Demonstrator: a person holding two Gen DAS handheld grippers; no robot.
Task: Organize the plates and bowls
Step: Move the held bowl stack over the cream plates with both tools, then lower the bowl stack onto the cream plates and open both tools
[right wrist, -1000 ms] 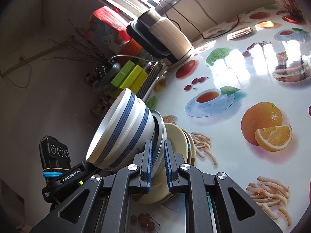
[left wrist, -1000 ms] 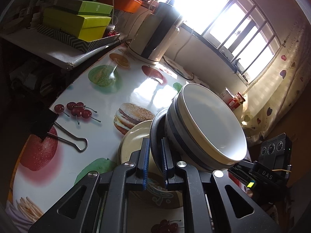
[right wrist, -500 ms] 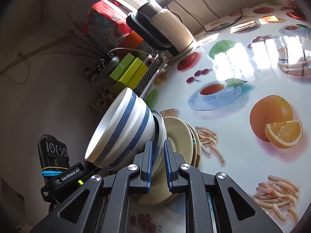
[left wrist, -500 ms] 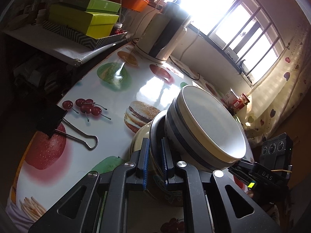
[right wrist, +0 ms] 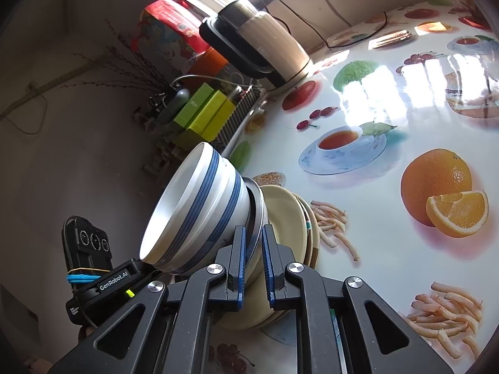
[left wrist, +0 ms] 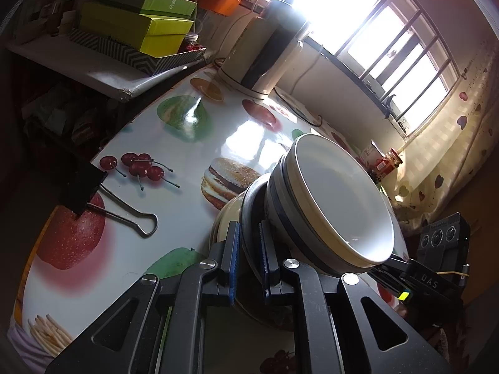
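Note:
Two nested white bowls with blue stripes (left wrist: 336, 205) sit on a grey metal plate (left wrist: 249, 205). My left gripper (left wrist: 248, 249) is shut on one rim of that plate, and my right gripper (right wrist: 254, 247) is shut on the opposite rim (right wrist: 257, 215). The bowls (right wrist: 199, 205) and plate are held together just above a stack of cream plates (right wrist: 287, 218), which also shows in the left wrist view (left wrist: 226, 218), on the fruit-print table (left wrist: 187, 162).
A black binder clip (left wrist: 93, 196) lies on the table's left edge. A tall kettle (left wrist: 265, 46) stands at the back, with green boxes (left wrist: 137, 21) on a shelf beside it. Jars (left wrist: 386, 162) stand by the curtain.
Both grippers have carried the metal plate with the bowls over the cream plate stack, covering more of it. The grips have not changed.

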